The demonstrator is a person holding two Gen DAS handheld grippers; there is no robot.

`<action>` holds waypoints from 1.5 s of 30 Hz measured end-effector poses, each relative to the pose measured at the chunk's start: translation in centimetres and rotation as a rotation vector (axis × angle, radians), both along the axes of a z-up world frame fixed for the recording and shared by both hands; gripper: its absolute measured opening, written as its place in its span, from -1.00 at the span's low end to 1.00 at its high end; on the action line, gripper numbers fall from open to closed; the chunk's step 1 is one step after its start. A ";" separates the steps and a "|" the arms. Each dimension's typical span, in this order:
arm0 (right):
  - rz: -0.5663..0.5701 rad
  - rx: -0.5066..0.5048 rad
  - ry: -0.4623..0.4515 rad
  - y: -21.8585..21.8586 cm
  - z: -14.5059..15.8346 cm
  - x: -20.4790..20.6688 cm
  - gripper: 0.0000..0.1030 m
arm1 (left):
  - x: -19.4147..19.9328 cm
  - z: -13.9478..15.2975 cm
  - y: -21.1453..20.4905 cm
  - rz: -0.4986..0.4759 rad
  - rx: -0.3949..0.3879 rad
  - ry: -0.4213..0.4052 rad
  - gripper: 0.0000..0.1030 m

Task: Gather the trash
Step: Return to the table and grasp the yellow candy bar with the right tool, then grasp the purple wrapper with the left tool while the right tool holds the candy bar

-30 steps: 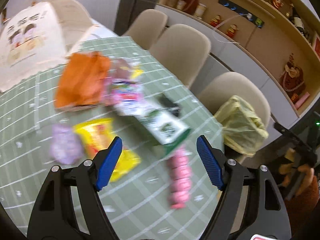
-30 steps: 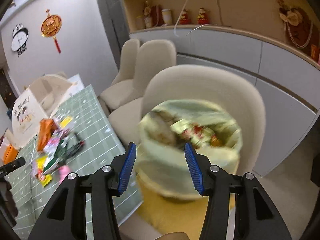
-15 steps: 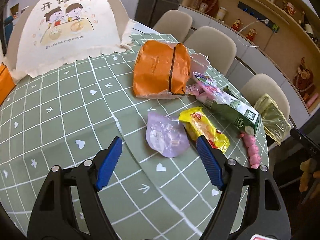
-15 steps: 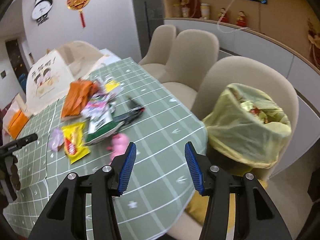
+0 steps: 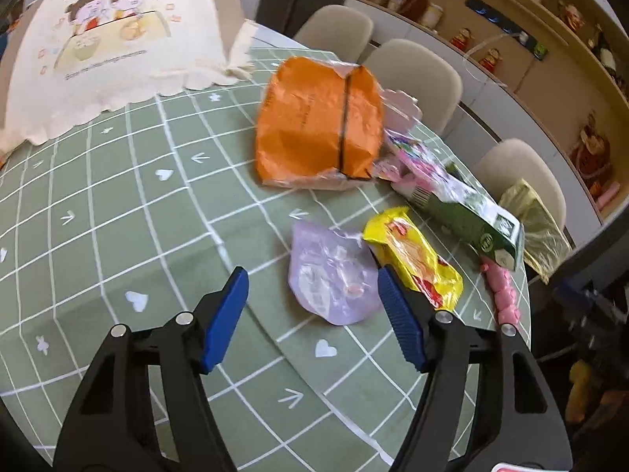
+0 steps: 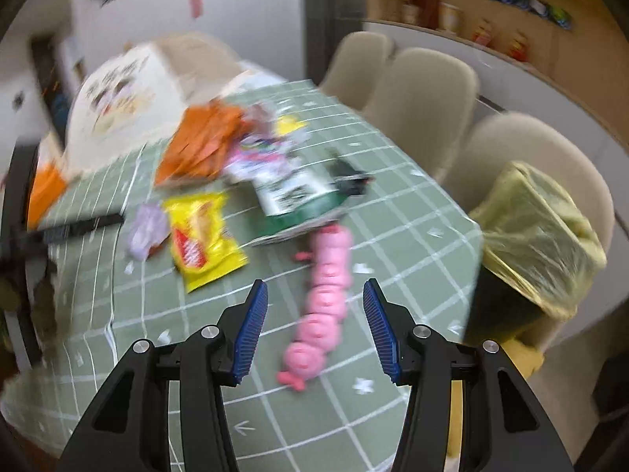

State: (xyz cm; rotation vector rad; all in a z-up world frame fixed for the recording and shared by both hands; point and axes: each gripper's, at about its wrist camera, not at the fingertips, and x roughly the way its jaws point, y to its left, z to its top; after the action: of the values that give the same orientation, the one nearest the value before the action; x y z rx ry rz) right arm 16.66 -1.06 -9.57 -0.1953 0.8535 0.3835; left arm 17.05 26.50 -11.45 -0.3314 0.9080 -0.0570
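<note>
Trash lies on the green checked tablecloth [image 5: 118, 204]: an orange bag [image 5: 314, 122], a purple wrapper [image 5: 334, 279], a yellow snack packet [image 5: 412, 259], a green and white carton [image 5: 471, 220] and a pink strip of pig-face packets [image 6: 326, 303]. My left gripper [image 5: 312, 314] is open and empty, just above the purple wrapper. My right gripper [image 6: 314, 326] is open and empty, with the pink strip between its fingers' line of sight. A yellow trash bag [image 6: 538, 236] with rubbish in it sits on a beige chair at the table's right edge.
A cream mesh food cover [image 5: 98, 39] with cartoon children stands at the table's far left. Several beige chairs [image 5: 416, 74] line the far side. A sideboard with shelves and ornaments [image 5: 550, 51] runs along the wall. A black object [image 6: 350, 177] lies behind the carton.
My left gripper swung from the table edge over to the purple wrapper and came closer. My right gripper turned from the yellow trash bag toward the table and neared the pink strip.
</note>
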 end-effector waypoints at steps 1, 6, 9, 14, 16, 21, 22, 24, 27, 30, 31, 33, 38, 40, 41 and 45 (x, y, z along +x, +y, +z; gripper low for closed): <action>0.034 0.005 0.003 0.9 -0.2 0.0 -0.07 | -0.2 0.0 0.3 0.021 -0.010 0.008 0.15; 0.213 0.126 0.070 5.2 -1.8 2.2 -0.07 | -1.4 -0.2 1.4 0.058 -0.037 0.029 0.03; 0.268 0.100 0.070 7.9 -2.9 4.2 -0.07 | -2.7 0.0 2.3 0.089 -0.043 0.022 0.02; 0.286 0.053 0.050 11.0 -4.3 7.3 -0.07 | -4.5 0.2 3.1 0.129 -0.039 0.019 0.02; 0.290 0.057 0.097 11.3 -5.2 8.5 -0.07 | -5.1 0.2 3.4 0.149 -0.069 0.022 0.02; 0.307 0.108 0.214 10.5 -6.3 9.4 -0.52 | -4.7 -0.2 3.0 0.124 -0.088 0.043 0.02; 0.318 0.101 0.226 10.2 -6.3 9.1 -0.62 | -4.4 -0.3 2.8 0.116 -0.095 0.045 0.02; 0.303 0.088 0.196 9.4 -5.8 8.2 -0.66 | -3.8 -0.5 2.3 0.103 -0.104 0.050 0.02; 0.242 0.119 0.191 7.3 -4.7 7.2 -0.73 | -2.9 -0.7 1.2 0.073 -0.090 0.054 0.02; 0.168 0.145 0.173 4.8 -3.4 6.0 -0.78 | -2.0 -1.2 0.3 0.065 -0.088 0.071 0.02; 0.151 0.149 0.166 4.0 -3.1 5.7 -0.78 | -1.7 -1.5 0.0 0.068 -0.092 0.081 0.02; 0.126 0.148 0.157 2.8 -2.6 5.0 -0.78 | -1.2 -2.0 -0.4 0.077 -0.100 0.097 -0.12; 0.074 0.139 0.125 0.2 -2.0 3.9 -0.78 | 0.2 -2.9 -1.4 0.118 -0.051 0.127 -0.42; 0.050 0.148 0.115 -0.7 -1.8 3.4 -0.78 | 0.8 -3.0 -1.8 0.126 -0.018 0.142 -0.68; 0.038 0.156 0.112 -1.1 -1.6 3.1 -0.78 | 1.1 -3.0 -2.1 0.130 -0.001 0.147 -0.75; 0.002 0.172 0.073 -2.6 -0.4 1.9 -0.78 | 1.1 -1.8 -3.1 0.097 -0.011 0.124 -0.95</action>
State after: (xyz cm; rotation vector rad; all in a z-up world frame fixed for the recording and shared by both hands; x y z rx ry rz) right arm 18.52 -3.70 -10.02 -0.0232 0.8872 0.4659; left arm 18.18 23.39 -13.29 -0.3924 1.0131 0.0482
